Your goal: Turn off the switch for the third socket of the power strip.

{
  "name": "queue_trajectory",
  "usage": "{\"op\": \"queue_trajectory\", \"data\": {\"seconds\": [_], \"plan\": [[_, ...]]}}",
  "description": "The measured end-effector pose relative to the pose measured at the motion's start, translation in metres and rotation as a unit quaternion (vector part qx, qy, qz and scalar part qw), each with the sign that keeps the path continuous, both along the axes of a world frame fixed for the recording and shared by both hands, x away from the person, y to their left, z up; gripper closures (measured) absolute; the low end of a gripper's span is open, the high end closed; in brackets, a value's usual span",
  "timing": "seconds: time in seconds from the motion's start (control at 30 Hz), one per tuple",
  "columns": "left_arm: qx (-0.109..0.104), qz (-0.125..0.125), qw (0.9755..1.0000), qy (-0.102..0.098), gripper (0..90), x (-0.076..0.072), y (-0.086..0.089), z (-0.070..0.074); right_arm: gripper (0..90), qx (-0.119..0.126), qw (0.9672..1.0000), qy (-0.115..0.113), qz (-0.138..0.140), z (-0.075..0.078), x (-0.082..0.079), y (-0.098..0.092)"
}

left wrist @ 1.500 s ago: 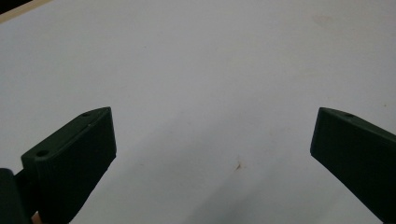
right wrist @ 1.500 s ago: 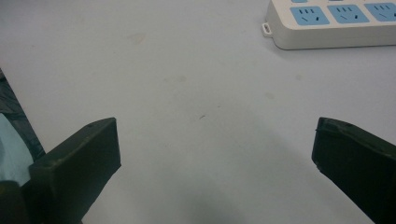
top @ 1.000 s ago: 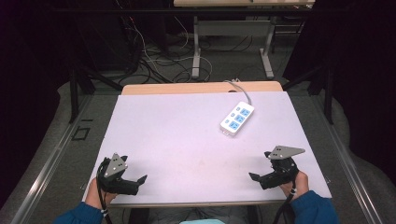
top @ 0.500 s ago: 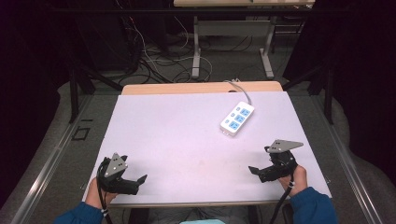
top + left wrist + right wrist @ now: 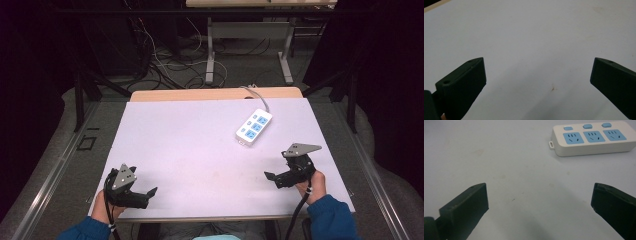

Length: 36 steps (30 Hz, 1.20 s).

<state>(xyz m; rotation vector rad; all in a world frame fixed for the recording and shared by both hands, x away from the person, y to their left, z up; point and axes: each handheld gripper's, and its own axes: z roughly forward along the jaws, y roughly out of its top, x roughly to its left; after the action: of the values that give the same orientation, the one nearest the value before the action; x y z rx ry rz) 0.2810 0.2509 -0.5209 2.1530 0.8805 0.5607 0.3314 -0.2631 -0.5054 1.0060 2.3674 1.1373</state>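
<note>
A white power strip (image 5: 254,126) with three blue sockets lies on the pale table top (image 5: 200,150), right of centre. Its grey cable (image 5: 260,97) runs off the back edge. My right gripper (image 5: 275,179) is near the front right corner, below the strip and apart from it. In the right gripper view the jaws stand wide apart around bare table, so the right gripper (image 5: 539,188) is open, with the power strip (image 5: 594,138) ahead at upper right. My left gripper (image 5: 144,194) rests at the front left corner. The left gripper (image 5: 537,65) is open over bare table.
A strip of wooden edge (image 5: 200,94) shows along the table's back. Beyond it the floor holds tangled cables (image 5: 165,65) and the metal legs of another table (image 5: 210,55). Dark curtains close both sides.
My right gripper has moved a little away from the front edge, toward the power strip. The left gripper and the strip have stayed in place.
</note>
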Motion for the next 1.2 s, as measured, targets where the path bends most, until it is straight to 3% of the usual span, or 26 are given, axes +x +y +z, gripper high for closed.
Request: {"op": "queue_trajectory", "data": {"seconds": [1.2], "plan": [[0.000,0.002,1.0000,-0.001,0.3,0.000,0.000,0.000,1.6,-0.005,1.0000,0.001,-0.004,0.007,0.058,0.020]]}}
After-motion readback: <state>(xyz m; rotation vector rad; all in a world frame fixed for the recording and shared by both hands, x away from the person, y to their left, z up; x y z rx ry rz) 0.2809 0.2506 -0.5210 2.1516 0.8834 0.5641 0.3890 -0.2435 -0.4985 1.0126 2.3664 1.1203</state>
